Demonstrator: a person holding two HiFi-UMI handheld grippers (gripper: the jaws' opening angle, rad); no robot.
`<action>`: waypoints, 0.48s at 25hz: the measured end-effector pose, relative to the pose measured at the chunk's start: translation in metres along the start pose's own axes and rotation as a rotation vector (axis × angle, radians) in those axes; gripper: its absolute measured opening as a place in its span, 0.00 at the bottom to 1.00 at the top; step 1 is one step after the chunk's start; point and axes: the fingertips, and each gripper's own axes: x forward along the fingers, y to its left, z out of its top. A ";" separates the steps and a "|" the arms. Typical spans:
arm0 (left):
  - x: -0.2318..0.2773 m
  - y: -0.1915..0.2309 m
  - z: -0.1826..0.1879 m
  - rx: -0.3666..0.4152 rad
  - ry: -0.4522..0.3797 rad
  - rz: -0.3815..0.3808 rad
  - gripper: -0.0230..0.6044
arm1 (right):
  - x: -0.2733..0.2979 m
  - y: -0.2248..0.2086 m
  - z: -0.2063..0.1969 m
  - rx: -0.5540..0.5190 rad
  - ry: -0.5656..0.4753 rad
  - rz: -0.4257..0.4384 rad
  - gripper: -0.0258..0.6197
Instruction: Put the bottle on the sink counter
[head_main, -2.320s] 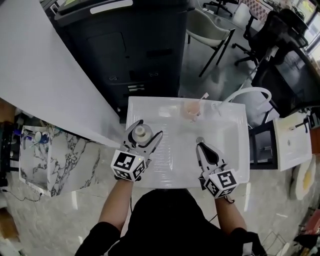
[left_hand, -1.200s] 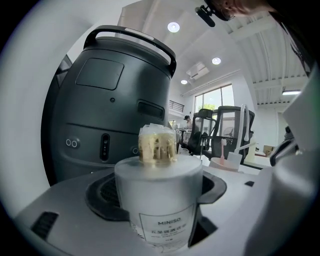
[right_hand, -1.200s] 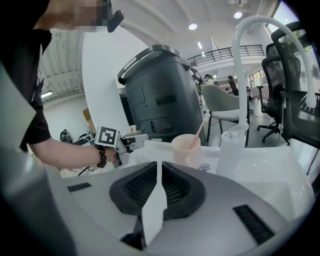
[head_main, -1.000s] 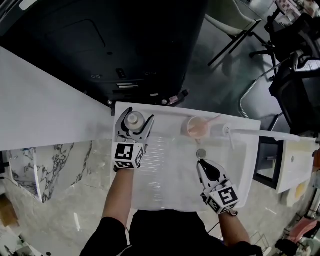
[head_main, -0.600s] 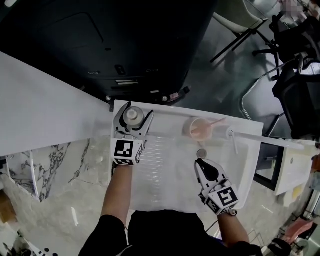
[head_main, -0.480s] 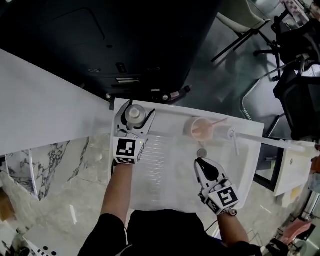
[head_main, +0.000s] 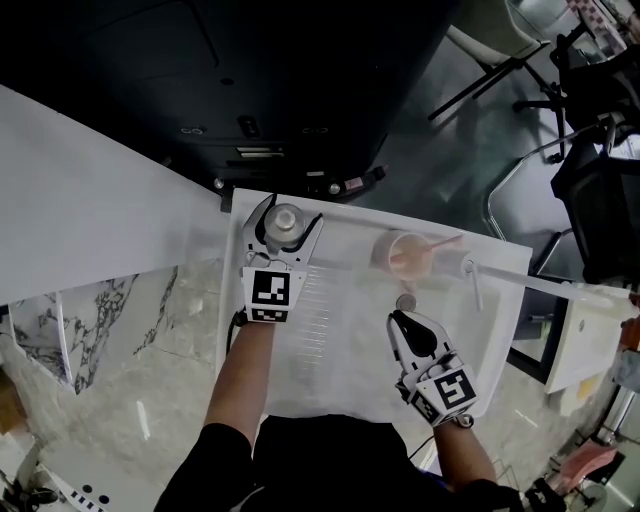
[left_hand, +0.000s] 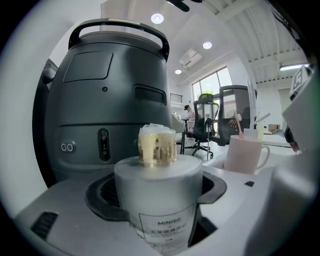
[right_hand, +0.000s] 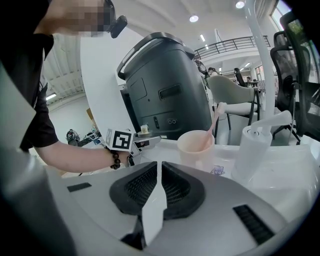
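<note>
The bottle (head_main: 286, 218) is a white cylinder with a cream-gold cap (left_hand: 156, 145) and a small printed label. It stands upright at the back left corner of the white sink counter (head_main: 345, 375). My left gripper (head_main: 288, 213) is shut on it, with a dark pad on each side of its body (left_hand: 157, 200). I cannot tell whether its base touches the counter. My right gripper (head_main: 399, 319) hovers over the basin near the drain plug (head_main: 405, 301). Its pads are closed together on nothing (right_hand: 159, 167).
A pink cup (head_main: 408, 255) with a toothbrush stands at the back middle of the counter, and a white faucet (head_main: 470, 278) stands to its right. Behind the counter is a large dark machine (left_hand: 110, 95). Office chairs (head_main: 590, 70) stand far right.
The left gripper has carried the bottle from the middle left of the counter to the back left corner, and over the last second it shifted slightly right. The right gripper has barely moved.
</note>
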 end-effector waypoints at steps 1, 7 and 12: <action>0.001 -0.001 -0.002 0.005 0.009 0.003 0.61 | 0.000 0.000 0.001 0.000 -0.001 0.001 0.11; 0.006 -0.003 -0.008 0.061 0.059 0.049 0.61 | -0.001 0.000 0.002 0.001 -0.007 0.003 0.11; 0.006 -0.002 -0.016 0.072 0.112 0.110 0.61 | -0.004 -0.001 -0.003 0.004 0.014 0.002 0.11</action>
